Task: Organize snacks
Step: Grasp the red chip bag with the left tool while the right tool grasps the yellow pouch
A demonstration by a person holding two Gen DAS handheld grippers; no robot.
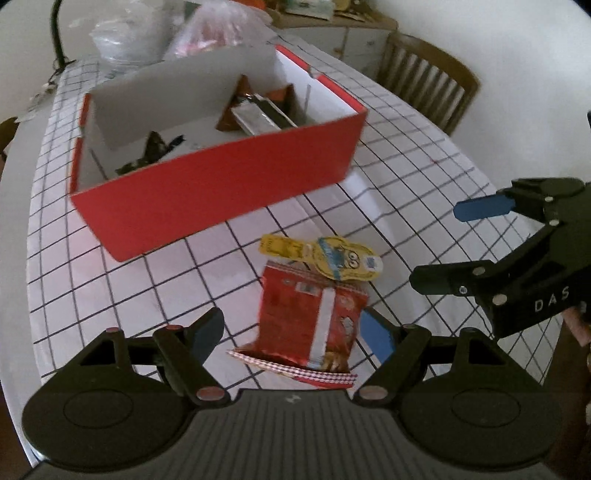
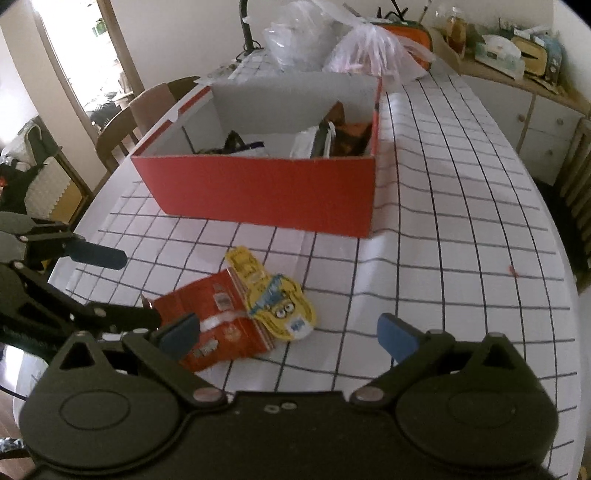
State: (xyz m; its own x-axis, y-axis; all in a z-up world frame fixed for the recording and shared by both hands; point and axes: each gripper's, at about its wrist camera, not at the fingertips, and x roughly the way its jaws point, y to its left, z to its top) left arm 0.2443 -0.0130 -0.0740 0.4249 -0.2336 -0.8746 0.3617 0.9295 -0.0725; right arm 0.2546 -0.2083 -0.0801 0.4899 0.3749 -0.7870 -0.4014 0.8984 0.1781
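A red snack packet [image 1: 310,325] [image 2: 218,325] lies flat on the checked tablecloth, with a yellow Minion-print packet [image 1: 332,256] [image 2: 275,295] overlapping its far edge. My left gripper [image 1: 291,332] is open, its fingers on either side of the red packet, not closed on it. My right gripper [image 2: 288,332] is open and empty, just in front of the yellow packet; it also shows at the right of the left wrist view [image 1: 443,243]. A red cardboard box [image 1: 221,199] [image 2: 266,192] with white dividers holds several snacks.
Plastic bags [image 1: 192,33] [image 2: 332,40] stand behind the box. Wooden chairs [image 1: 428,77] [image 2: 122,136] stand at both table sides. A cabinet [image 2: 532,114] with clutter is to the right. The table edge [image 2: 576,291] curves close by.
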